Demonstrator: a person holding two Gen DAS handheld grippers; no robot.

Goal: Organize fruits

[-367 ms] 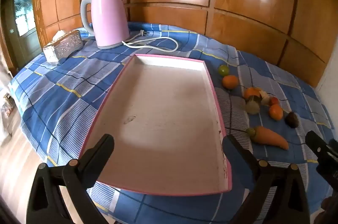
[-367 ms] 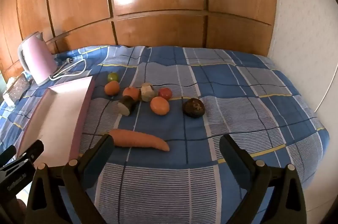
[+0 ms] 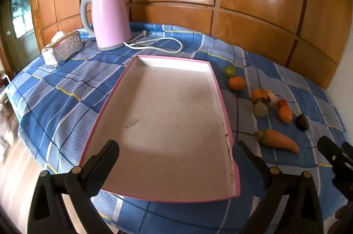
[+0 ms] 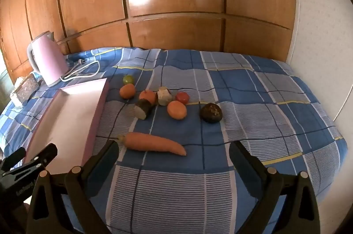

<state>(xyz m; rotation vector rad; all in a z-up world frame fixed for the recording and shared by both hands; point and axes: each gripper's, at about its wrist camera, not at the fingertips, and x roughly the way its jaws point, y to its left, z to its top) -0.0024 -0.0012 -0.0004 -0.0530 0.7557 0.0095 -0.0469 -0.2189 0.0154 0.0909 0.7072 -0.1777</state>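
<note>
A pink-rimmed tray (image 3: pixel 217 88) with a bare white floor lies on the blue plaid cloth; it also shows in the right wrist view (image 4: pixel 100 106). To its right lie a carrot (image 4: pixel 154 144), several oranges (image 4: pixel 176 110), a green fruit (image 4: pixel 128 79), a red one (image 4: pixel 182 97), a dark round one (image 4: pixel 211 112) and cut pieces (image 4: pixel 143 109). The carrot also shows in the left wrist view (image 3: pixel 278 141). My left gripper (image 3: pixel 175 153) is open above the tray's near end. My right gripper (image 4: pixel 173 153) is open just short of the carrot.
A pink kettle (image 3: pixel 109 19) with a white cord (image 3: pixel 158 44) stands at the back left, beside a glittery tissue box (image 3: pixel 62 48). Wood panelling runs behind the table. A white wall (image 4: pixel 326 31) closes the right side.
Both grippers have barely moved; the left view has shifted very slightly. Nothing was picked up or let go.
</note>
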